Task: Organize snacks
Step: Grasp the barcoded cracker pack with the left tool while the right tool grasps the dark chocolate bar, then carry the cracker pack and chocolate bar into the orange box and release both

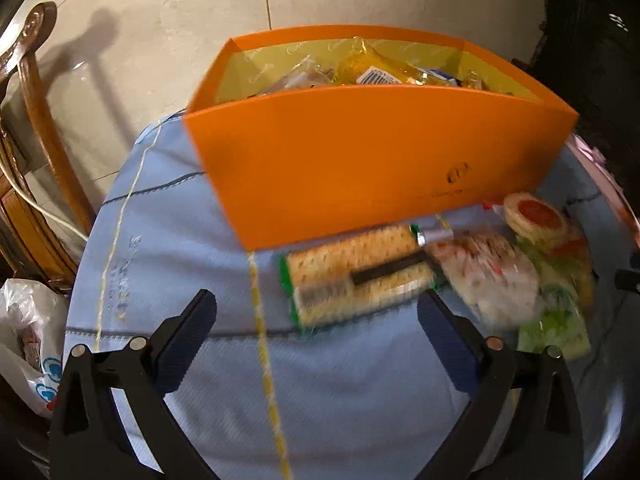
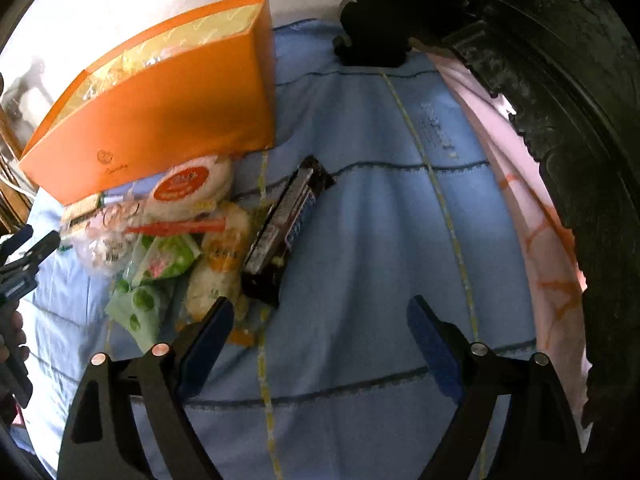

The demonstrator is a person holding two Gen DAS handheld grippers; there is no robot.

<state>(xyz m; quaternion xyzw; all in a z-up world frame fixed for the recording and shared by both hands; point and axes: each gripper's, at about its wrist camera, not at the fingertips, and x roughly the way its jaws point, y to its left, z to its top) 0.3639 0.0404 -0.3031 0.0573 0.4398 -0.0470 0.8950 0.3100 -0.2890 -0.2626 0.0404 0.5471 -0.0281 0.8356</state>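
We are holding the left gripper (image 1: 316, 312) open just short of the cracker pack (image 1: 360, 272), lying crosswise before the orange box (image 1: 360, 168); the right gripper (image 2: 320, 320) is gaping too.

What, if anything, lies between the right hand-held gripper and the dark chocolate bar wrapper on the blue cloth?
Nothing visible does. The right hand-held gripper is open above the bare blue quilted cloth, and the dark chocolate bar wrapper lies ahead of it at the pile's right edge, with a yellow-and-white snack packet beside it on the left.
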